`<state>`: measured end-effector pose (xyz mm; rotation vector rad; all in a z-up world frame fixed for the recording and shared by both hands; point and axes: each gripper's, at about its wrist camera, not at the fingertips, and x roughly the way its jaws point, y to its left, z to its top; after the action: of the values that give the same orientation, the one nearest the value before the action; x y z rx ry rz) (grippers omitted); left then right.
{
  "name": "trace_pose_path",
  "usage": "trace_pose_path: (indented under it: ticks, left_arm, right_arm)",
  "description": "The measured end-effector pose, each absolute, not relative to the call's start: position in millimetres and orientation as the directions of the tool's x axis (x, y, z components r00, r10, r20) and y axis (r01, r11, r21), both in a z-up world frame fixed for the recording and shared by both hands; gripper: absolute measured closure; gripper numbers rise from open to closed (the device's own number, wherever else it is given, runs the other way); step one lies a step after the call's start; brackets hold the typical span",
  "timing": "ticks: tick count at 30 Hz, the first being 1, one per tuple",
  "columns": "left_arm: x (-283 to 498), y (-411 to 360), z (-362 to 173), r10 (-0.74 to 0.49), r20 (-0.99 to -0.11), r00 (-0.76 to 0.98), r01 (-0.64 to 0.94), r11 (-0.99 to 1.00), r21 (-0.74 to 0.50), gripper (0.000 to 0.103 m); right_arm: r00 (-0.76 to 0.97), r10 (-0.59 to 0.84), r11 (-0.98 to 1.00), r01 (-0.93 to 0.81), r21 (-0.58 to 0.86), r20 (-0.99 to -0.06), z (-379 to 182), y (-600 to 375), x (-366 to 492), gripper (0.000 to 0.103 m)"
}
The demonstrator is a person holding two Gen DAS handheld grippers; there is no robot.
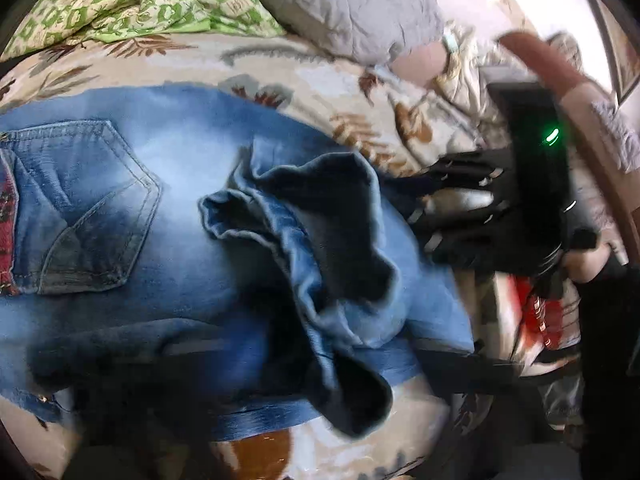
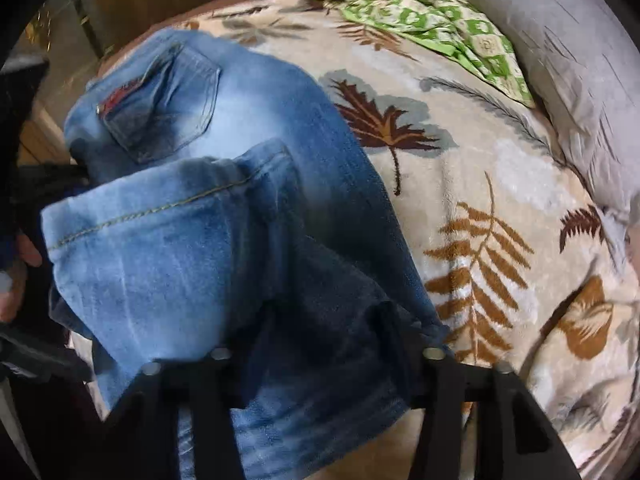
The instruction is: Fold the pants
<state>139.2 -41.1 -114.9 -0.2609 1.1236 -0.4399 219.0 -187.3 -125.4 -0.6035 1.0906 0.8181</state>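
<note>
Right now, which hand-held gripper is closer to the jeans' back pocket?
Left. The left hand-held gripper sits beside the waist near the back pocket; the right hand-held gripper is down by the leg.

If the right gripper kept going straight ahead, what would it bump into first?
The jeans. The right gripper points straight into the folded-over leg draped across its fingers, so denim comes first, with the leaf blanket beyond it. Depth is hard to judge in this fisheye view.

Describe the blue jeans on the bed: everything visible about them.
The faded blue denim jeans lie on the leaf-patterned beige blanket, back pocket up, with yellowish stitching and a red patterned patch by the pocket. The leg end is folded back over the seat, hem rumpled. The right gripper straddles the cloth; whether it grips is unclear.
</note>
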Motion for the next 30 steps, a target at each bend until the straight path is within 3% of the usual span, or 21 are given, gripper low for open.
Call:
trace_pose_path:
  ticks: [1, 3, 9, 13, 17, 20, 25, 27, 29, 30]
  left_arm:
    - [139, -42, -115, -0.480, -0.807, 0.344, 0.215, 0.877, -0.430, 0.090]
    - [136, -46, -107, -0.472, -0.803, 0.364, 0.247, 0.880, -0.405, 0.091]
    - [125, -46, -58, -0.465, -0.740, 0.487, 0.354, 0.879, -0.320, 0.092]
    - [138, -33, -66, -0.483, -0.752, 0.448, 0.315, 0.873, -0.373, 0.093]
    - [147, -17, -126, -0.492, -0.815, 0.307, 0.201, 0.870, -0.450, 0.092]
    - [145, 2, -142, -0.576, -0.759, 0.305, 0.142, 0.815, -0.561, 0.092]
    - [144, 0, -136, -0.561, -0.766, 0.314, 0.154, 0.826, -0.542, 0.089]
    - [142, 2, -130, -0.571, -0.755, 0.322, 0.154, 0.819, -0.553, 0.072]
    - [136, 8, -115, -0.591, -0.735, 0.333, 0.176, 0.805, -0.567, 0.019]
    - [132, 11, -106, -0.601, -0.719, 0.349, 0.197, 0.797, -0.571, 0.011]
  right_arm:
    - [0.237, 0.280, 0.585, -0.810, -0.030, -0.930, -123, -192, 219, 0.081]
    - [0.267, 0.279, 0.610, -0.791, -0.044, -0.922, -116, -200, 216, 0.088]
    - [0.426, 0.284, 0.712, -0.694, -0.108, -0.859, -76, -216, 206, 0.100]
    - [0.460, 0.311, 0.798, -0.601, -0.034, -0.831, -58, -238, 211, 0.101]
    - [0.402, 0.262, 0.802, -0.596, -0.033, -0.877, -87, -223, 224, 0.101]
    - [0.353, 0.216, 0.808, -0.588, -0.037, -0.910, -119, -206, 237, 0.101]
    - [0.352, 0.202, 0.812, -0.582, -0.044, -0.914, -122, -200, 238, 0.096]
    - [0.369, 0.217, 0.799, -0.599, -0.052, -0.904, -117, -197, 235, 0.094]
    - [0.395, 0.226, 0.807, -0.588, -0.057, -0.890, -103, -203, 224, 0.084]
    - [0.408, 0.237, 0.812, -0.581, -0.051, -0.882, -97, -207, 218, 0.070]
